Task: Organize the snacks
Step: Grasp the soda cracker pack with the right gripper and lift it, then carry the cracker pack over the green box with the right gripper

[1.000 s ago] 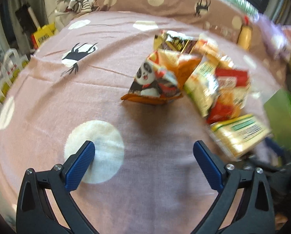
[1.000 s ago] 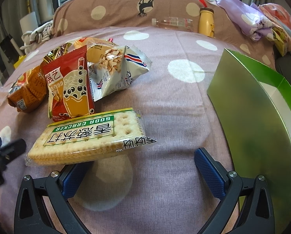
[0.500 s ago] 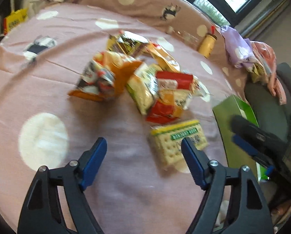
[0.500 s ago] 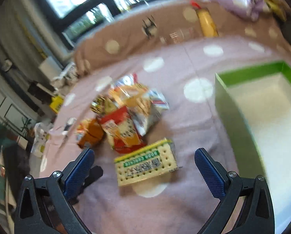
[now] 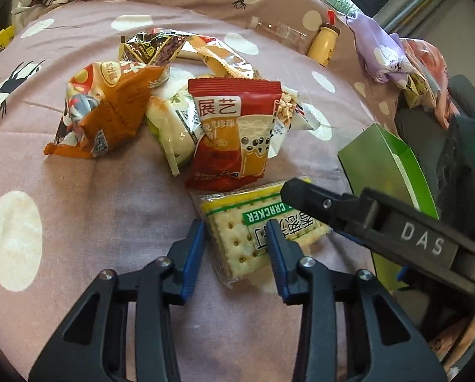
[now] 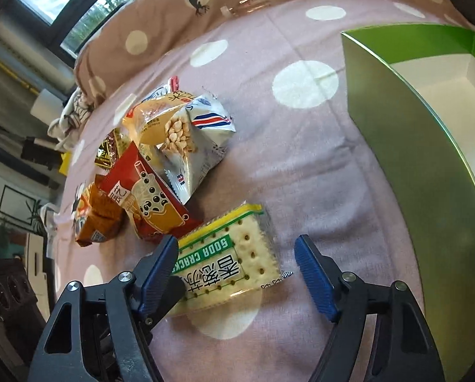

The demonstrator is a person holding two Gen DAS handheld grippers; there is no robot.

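left tool (image 5: 235, 251) narrow, jaws just closing, astride near corner of soda cracker pack (image 5: 237, 242), contact unclear | right tool (image 6: 237, 267) half open, just closing, straddles same pack, not gripping | pack: flat clear-film slab on soft dotted bed (image 6: 301, 165) | crinkly foil snack bags (image 5: 231, 133) heaped beyond | rigid green box (image 6: 428, 165) beside, likely destination

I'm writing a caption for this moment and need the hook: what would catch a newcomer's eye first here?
First, the soda cracker pack lying on the pink spotted bedcover, with both tools closing in on it: the left tool and the right tool each straddle it, jaws just closing. Behind it sits a bright heap of snack bags, led by the red bubble-tea packet. The green box stands open beside the pack.
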